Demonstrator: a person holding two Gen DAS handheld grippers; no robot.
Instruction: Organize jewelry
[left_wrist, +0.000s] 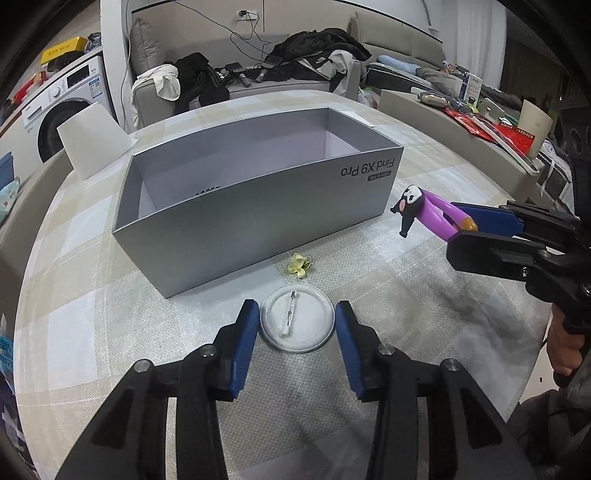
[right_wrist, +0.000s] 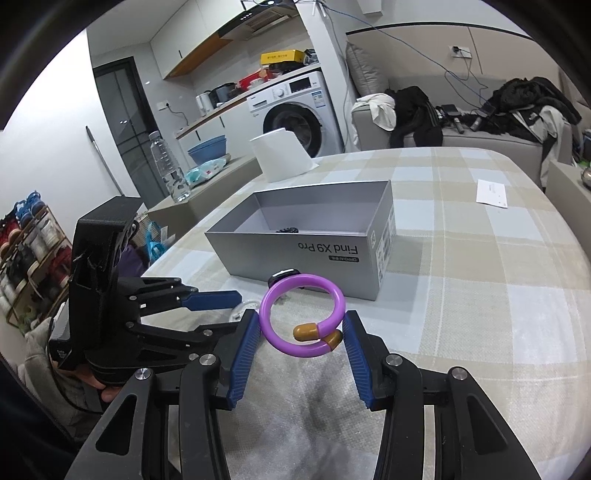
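Note:
A silver open box (left_wrist: 236, 218) marked Find X9 Pro stands on the checked table; a dark item lies inside (right_wrist: 287, 229). My right gripper (right_wrist: 301, 330) is shut on a purple bracelet (right_wrist: 273, 295) with a black-and-white cartoon charm (left_wrist: 410, 201), held in the air to the right of the box. It shows from the side in the left wrist view (left_wrist: 456, 225). My left gripper (left_wrist: 297, 325) is open, its fingers on either side of a round white pin badge (left_wrist: 314, 325) lying back-up on the table. A small yellow flower clip (left_wrist: 300, 265) lies before the box.
A white paper bag (left_wrist: 94, 142) stands behind the box's left end. A paper slip (right_wrist: 491, 192) lies at the far right of the table. A sofa with clothes (left_wrist: 258, 77) is behind the table, and a washing machine (right_wrist: 299, 114) stands to the left.

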